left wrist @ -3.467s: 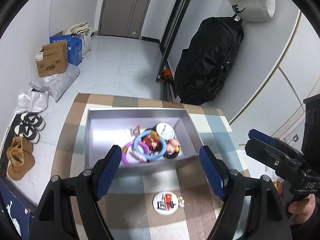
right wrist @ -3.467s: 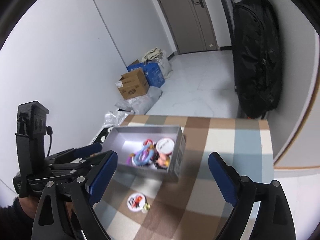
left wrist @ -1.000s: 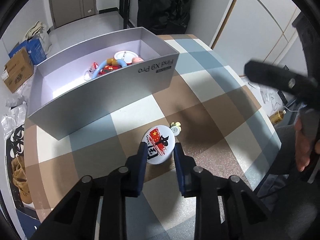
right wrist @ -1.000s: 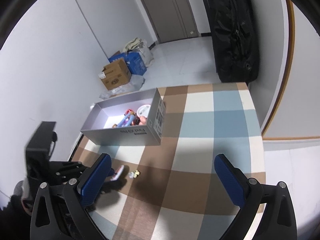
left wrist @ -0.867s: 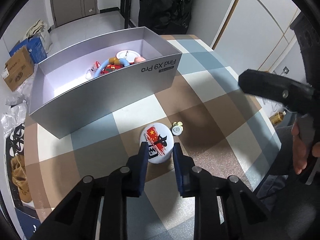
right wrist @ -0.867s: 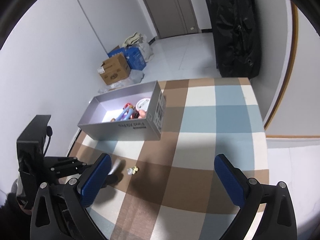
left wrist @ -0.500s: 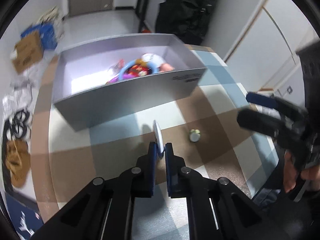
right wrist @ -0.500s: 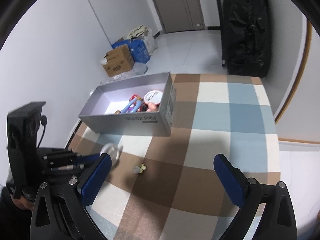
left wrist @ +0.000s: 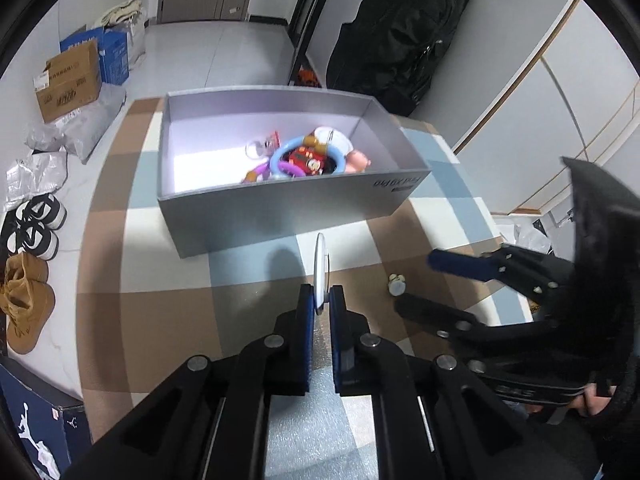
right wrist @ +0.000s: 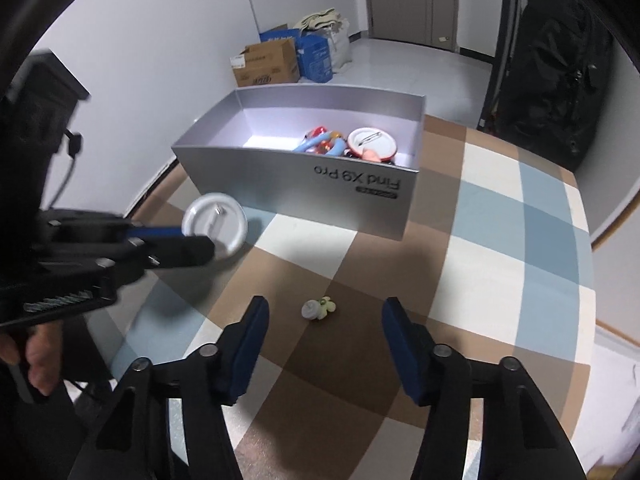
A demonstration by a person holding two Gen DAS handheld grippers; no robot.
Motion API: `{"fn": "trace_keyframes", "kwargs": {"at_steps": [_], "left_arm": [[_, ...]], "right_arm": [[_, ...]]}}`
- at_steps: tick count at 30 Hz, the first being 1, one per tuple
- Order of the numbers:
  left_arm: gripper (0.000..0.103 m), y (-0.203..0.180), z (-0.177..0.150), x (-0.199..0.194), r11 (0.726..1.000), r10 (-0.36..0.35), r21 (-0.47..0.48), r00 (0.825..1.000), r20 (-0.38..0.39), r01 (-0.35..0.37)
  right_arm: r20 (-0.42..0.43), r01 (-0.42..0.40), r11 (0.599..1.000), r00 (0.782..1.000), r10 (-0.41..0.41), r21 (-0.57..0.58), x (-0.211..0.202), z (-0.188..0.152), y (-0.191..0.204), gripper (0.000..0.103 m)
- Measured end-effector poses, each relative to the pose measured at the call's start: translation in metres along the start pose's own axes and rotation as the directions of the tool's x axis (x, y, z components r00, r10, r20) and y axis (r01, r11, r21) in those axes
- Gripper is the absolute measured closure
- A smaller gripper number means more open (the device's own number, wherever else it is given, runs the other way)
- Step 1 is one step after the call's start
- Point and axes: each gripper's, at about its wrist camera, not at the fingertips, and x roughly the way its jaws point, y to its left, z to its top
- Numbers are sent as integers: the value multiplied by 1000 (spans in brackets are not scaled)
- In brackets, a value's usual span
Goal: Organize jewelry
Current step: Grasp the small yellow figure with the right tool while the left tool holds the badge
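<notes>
Left wrist view: left gripper pinches round badge edge-on, lifted just short of grey box. Raise it over the near wall w/o tilting, then release inside. Right gripper open above small charm on counter.

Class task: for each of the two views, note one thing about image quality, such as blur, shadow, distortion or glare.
Left wrist view: fisheye bends the box walls; the badge, edge-on in the left gripper, casts a soft shadow on the cloth; the right gripper looks smeared. Right wrist view: the box floor glares white; the left gripper is blurred, the charm soft.
</notes>
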Motion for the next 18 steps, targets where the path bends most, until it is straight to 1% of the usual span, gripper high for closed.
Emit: {"fn": "trace_keyframes", "kwargs": {"at_steps": [6, 8, 9, 13, 18], "left_arm": [[100, 2, 4, -12, 1000, -10, -12, 999, 45, 10], [100, 3, 5, -15, 1000, -11, -18, 998, 56, 12], [100, 3, 5, -15, 1000, -15, -21, 998, 61, 16], [100, 4, 7, -20, 999, -20, -28, 996, 86, 23], [100, 3, 10, -29, 999, -32, -29, 992, 122, 36]], "right_arm": [[-17, 24, 999, 1000, -25, -48, 9, 1, 10, 69], [-33, 35, 997, 999, -37, -68, 14, 0, 13, 84], [-42, 39, 997, 998, -43, -74, 16, -1, 14, 86], [-41, 42, 996, 998, -45, -85, 16, -2, 14, 86], [-25, 20, 999, 999, -21, -38, 10, 2, 6, 86]]}}
